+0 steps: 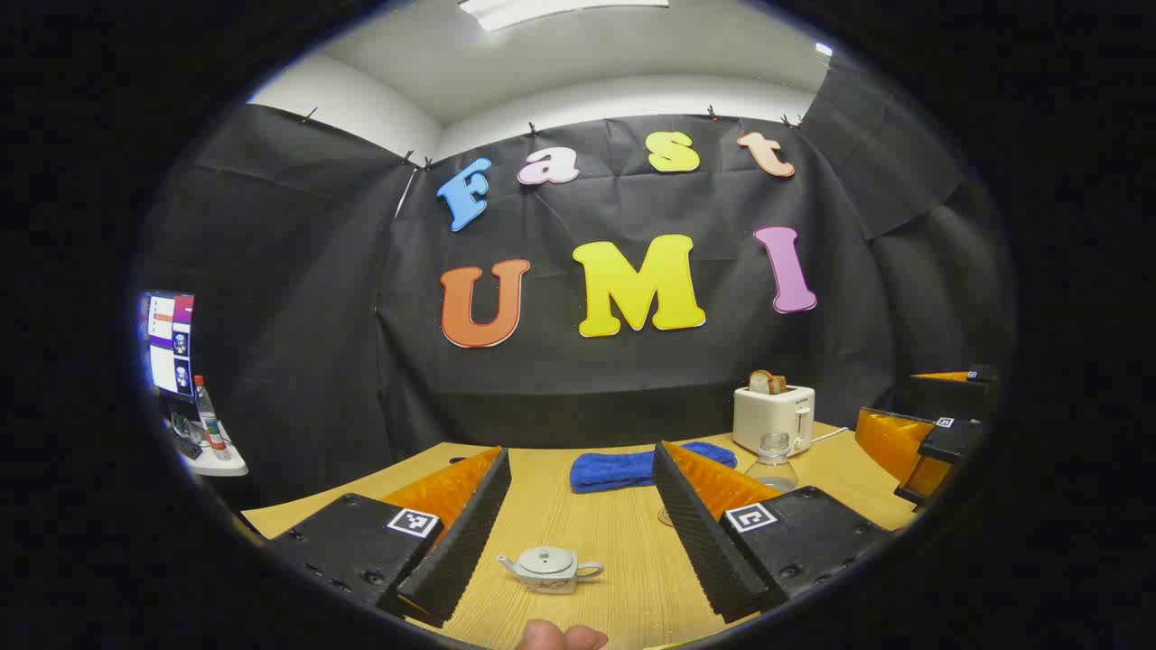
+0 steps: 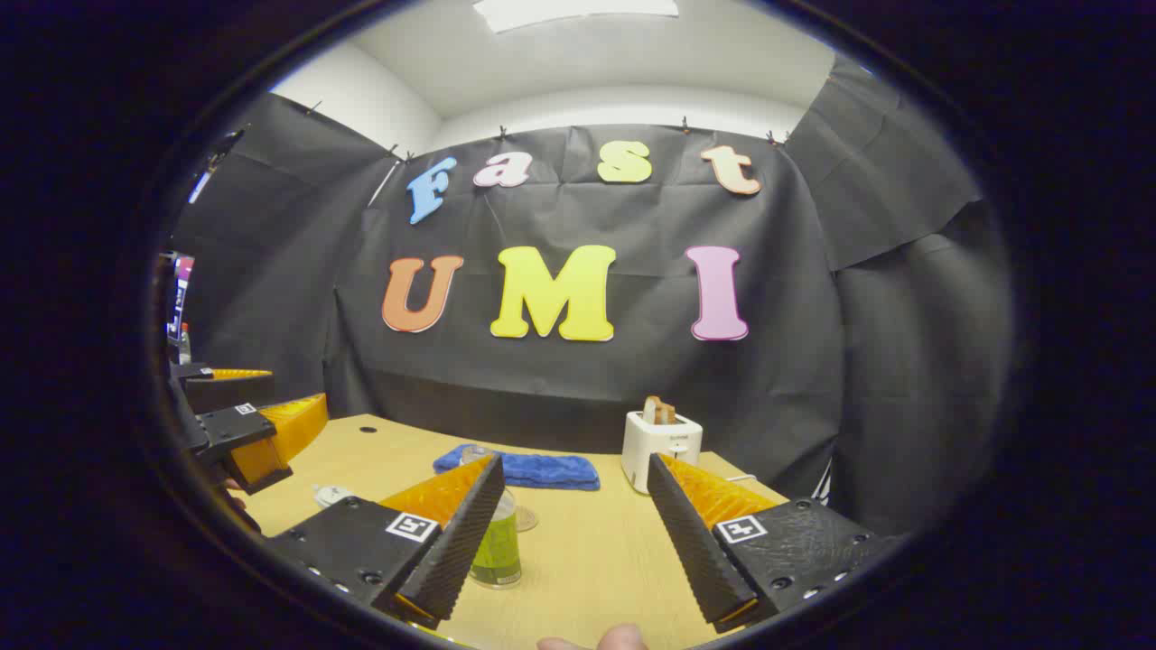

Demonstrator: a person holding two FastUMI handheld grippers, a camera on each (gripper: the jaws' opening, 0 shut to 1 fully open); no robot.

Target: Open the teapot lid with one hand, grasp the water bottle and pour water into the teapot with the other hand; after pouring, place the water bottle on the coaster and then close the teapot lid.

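**Both grippers wait above the table, nothing picked up yet**

The left gripper [image 1: 578,533] has its fingers wide apart and holds nothing. The teapot [image 1: 551,570] sits on the table [image 1: 623,542] right between them, low down, with its lid [image 1: 548,561] on.

The right gripper [image 2: 573,533] is wide apart too. The water bottle [image 2: 498,542] stands just beside its left finger, partly hidden.

To do this step well, the left gripper should come straight down and pinch the small knob on the lid gently, so the teapot does not slide.

A blue towel [image 1: 632,469] and a white toaster [image 1: 773,417] sit farther back, out of the way. A round thing [image 2: 524,518] behind the bottle may be the coaster, but it is hard to tell.
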